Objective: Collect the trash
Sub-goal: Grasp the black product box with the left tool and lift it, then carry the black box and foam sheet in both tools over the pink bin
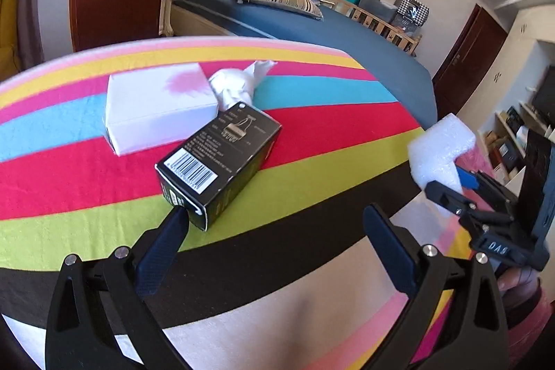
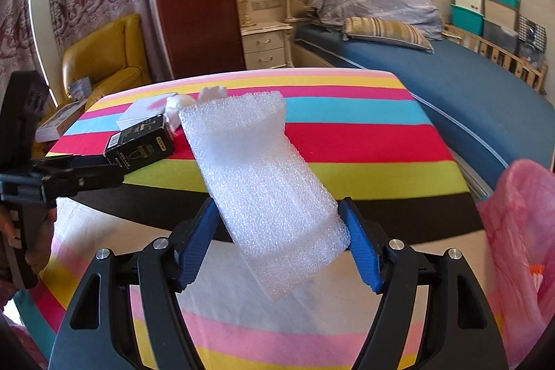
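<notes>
Striped cloth (image 1: 312, 141) covers the whole work surface and hangs over its near edge. Pink bag (image 2: 520, 231) hangs off the right edge, mouth detail hard to make out.

White box (image 1: 156, 106) with a pink blotch lies toward the far left corner. Crumpled white tissue (image 1: 239, 82) touches its right end. Black carton (image 1: 222, 162), barcode up, lies just nearer than the white box, one corner pointing at the near edge.

White foam piece (image 2: 267, 189) is off the cloth, pinched between the blue fingers of the right gripper (image 2: 279, 241) and tilted, top leaning left. It sits above the right near edge.

Left gripper (image 1: 277, 224) is spread wide. Its left finger (image 1: 163, 252) tip touches the carton's near corner; the right finger is clear of everything.
</notes>
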A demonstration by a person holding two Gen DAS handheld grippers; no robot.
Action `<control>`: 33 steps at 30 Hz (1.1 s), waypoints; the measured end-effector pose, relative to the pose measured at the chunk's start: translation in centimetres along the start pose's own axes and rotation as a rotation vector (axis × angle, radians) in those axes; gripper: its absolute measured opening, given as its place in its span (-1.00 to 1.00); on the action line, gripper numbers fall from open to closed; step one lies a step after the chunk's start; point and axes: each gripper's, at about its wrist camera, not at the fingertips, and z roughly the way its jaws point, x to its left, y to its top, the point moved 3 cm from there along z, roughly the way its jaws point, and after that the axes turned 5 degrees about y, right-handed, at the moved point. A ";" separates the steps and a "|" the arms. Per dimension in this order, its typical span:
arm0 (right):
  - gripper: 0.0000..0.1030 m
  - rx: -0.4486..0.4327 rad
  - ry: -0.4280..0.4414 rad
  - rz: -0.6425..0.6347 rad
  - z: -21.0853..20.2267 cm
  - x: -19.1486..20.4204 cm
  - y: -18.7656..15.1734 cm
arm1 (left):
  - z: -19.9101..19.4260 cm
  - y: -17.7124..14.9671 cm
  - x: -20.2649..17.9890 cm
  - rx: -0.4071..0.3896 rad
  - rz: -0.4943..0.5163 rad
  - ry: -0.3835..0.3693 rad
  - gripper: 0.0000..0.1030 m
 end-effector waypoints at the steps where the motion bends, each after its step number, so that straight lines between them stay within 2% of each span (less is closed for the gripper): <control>1: 0.33 -0.003 -0.001 0.009 -0.1 -0.3 0.0 | -0.1 0.2 -0.1 -0.017 0.016 0.028 0.88; 3: 0.33 -0.006 -0.003 0.021 -0.2 -0.6 -0.1 | 0.3 0.6 0.1 -0.027 0.022 0.098 0.88; 5: 0.33 -0.009 -0.001 0.024 -0.3 -0.6 -0.2 | 0.9 1.4 0.9 -0.034 0.005 0.138 0.88; 7: 0.33 -0.010 0.001 0.020 -0.2 -0.5 -0.1 | 1.6 2.3 1.6 -0.028 0.000 0.160 0.88; 9: 0.33 -0.011 0.004 0.018 -0.3 -0.5 -0.2 | 2.1 2.9 1.8 -0.025 0.008 0.146 0.86; 10: 0.34 -0.011 0.003 0.015 -0.3 -0.4 -0.2 | 2.0 3.0 1.9 -0.022 0.015 0.134 0.72; 12: 0.34 -0.013 0.001 0.016 -0.3 -0.4 -0.1 | 2.4 2.9 1.0 -0.002 0.052 0.101 0.29; 13: 0.34 -0.013 0.001 0.018 -0.3 -0.3 -0.1 | 2.4 2.7 0.4 0.008 0.078 0.094 -0.08; 15: 0.34 -0.013 0.002 0.022 -0.3 -0.3 -0.1 | 2.4 2.1 -0.7 0.009 0.124 0.094 -0.09; 18: 0.34 -0.009 0.003 0.020 -0.3 -0.2 -0.1 | 2.4 1.6 -1.3 -0.010 0.150 0.146 -0.04; 20: 0.34 -0.009 0.001 0.013 -0.3 0.0 -0.1 | 2.6 1.8 -1.0 -0.007 0.120 0.158 0.39; 22: 0.34 -0.010 0.001 0.011 -0.4 0.1 -0.1 | 2.6 2.4 -0.4 -0.019 0.066 0.170 0.54; 25: 0.34 -0.010 -0.002 0.013 -0.4 0.0 -0.1 | 3.1 3.1 -0.4 -0.025 0.072 0.197 0.53; 27: 0.34 -0.012 -0.010 0.011 -0.4 0.1 -0.2 | 3.6 3.0 -0.7 -0.011 0.093 0.220 0.39; 29: 0.34 -0.015 -0.019 0.005 -0.6 0.2 -0.3 | 4.1 2.6 -1.1 0.018 0.113 0.223 -0.20; 30: 0.34 -0.018 -0.025 0.000 -0.6 0.3 -0.2 | 4.2 2.3 -1.4 0.022 0.128 0.234 -0.26; 33: 0.34 -0.017 -0.030 -0.010 -0.6 0.6 -0.3 | 3.6 1.3 -2.2 -0.003 0.161 0.244 -0.27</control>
